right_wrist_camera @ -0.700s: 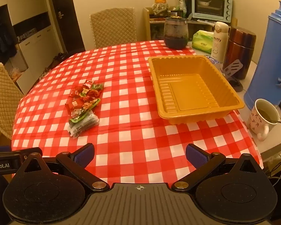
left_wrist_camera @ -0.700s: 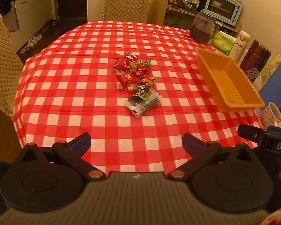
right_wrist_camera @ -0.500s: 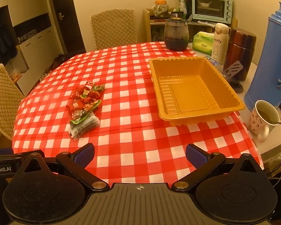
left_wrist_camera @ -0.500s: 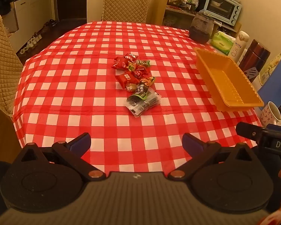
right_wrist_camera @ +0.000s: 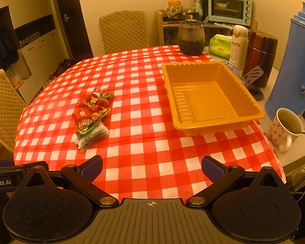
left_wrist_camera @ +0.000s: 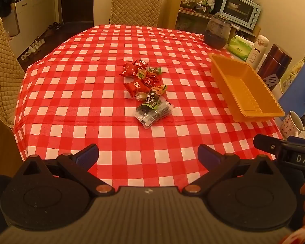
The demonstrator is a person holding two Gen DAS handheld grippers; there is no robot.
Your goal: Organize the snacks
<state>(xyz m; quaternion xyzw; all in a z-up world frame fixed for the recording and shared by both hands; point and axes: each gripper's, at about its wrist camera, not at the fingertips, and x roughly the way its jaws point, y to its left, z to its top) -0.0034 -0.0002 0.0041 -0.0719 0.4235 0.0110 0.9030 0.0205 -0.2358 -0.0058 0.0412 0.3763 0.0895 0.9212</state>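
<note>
The snacks (left_wrist_camera: 146,89) lie in a loose heap near the middle of the tabletop (left_wrist_camera: 71,101) — small red wrappers, a few green ones, and a clear packet with dark contents (left_wrist_camera: 153,111) at the near end. The orange tray (right_wrist_camera: 209,99) sits empty and well apart from them, toward the right side; it is the likely place for them, and none has gone in yet.

Both tools hang back over the near edge. The left gripper (left_wrist_camera: 147,154) has its jaws spread wide with nothing between them, and so does the right gripper (right_wrist_camera: 151,167).

The risks lie in the heap itself. The wrappers overlap and touch, so a closing grip may catch two at once or nudge neighbours across the cloth. The film looks slick and crinkly — a pinch on a loose corner could slip. The checked cloth may bunch if a fingertip drags on it. Beside the tray stands a full mug (right_wrist_camera: 285,128) with a spoon, close enough that a careless swing of the right tool could knock it.
</note>
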